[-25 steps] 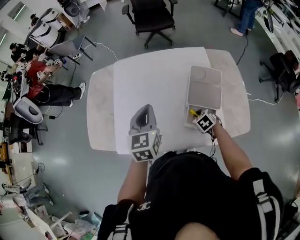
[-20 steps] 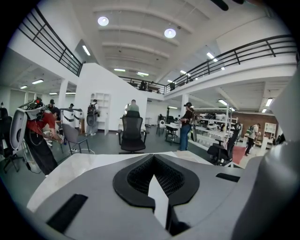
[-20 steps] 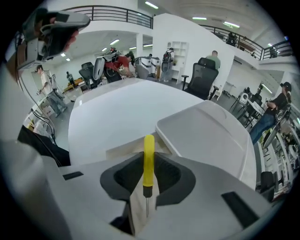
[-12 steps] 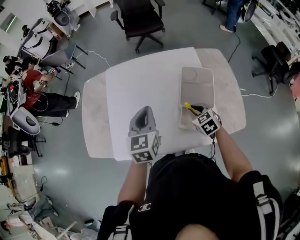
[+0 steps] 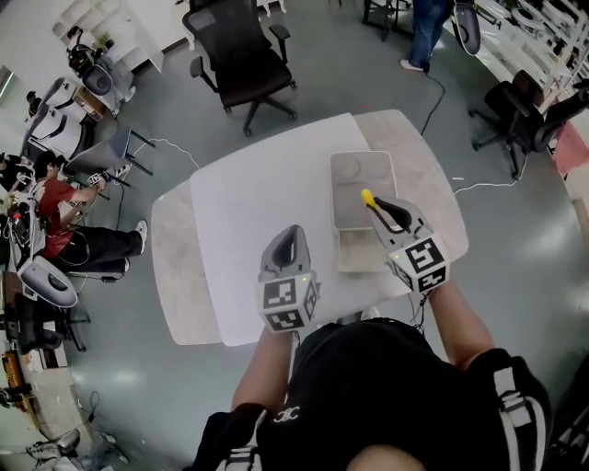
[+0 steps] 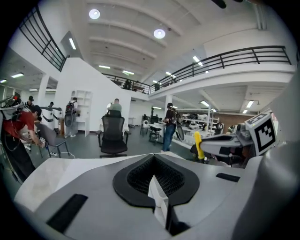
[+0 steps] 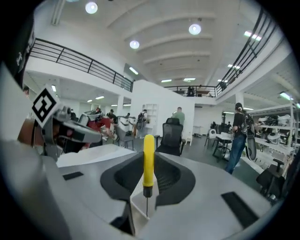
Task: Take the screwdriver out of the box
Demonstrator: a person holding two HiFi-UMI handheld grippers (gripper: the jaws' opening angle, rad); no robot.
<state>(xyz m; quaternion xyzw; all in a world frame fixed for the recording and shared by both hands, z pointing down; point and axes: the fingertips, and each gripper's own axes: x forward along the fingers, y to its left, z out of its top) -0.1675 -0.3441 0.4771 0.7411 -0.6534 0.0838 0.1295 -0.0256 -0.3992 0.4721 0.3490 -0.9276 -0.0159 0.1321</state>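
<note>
The screwdriver (image 5: 368, 198) has a yellow handle and a thin metal shaft. My right gripper (image 5: 379, 210) is shut on it and holds it in the air over the pale box (image 5: 359, 253), whose lid (image 5: 354, 179) lies open behind it. In the right gripper view the screwdriver (image 7: 148, 159) stands upright between the pads, handle up, in my right gripper (image 7: 143, 201). My left gripper (image 5: 290, 235) hangs over the white table (image 5: 239, 202), left of the box. Its jaws are shut with nothing in them, as the left gripper (image 6: 157, 197) shows in its own view.
A black office chair (image 5: 239, 64) stands beyond the table's far edge. Several people sit at desks at the far left (image 5: 46, 175), and one person stands at the back right (image 5: 425, 28). More chairs (image 5: 515, 110) stand to the right.
My right gripper has lifted the screwdriver up out of the box and tipped from pointing down to nearly level. My left gripper has drifted a little forward over the table.
</note>
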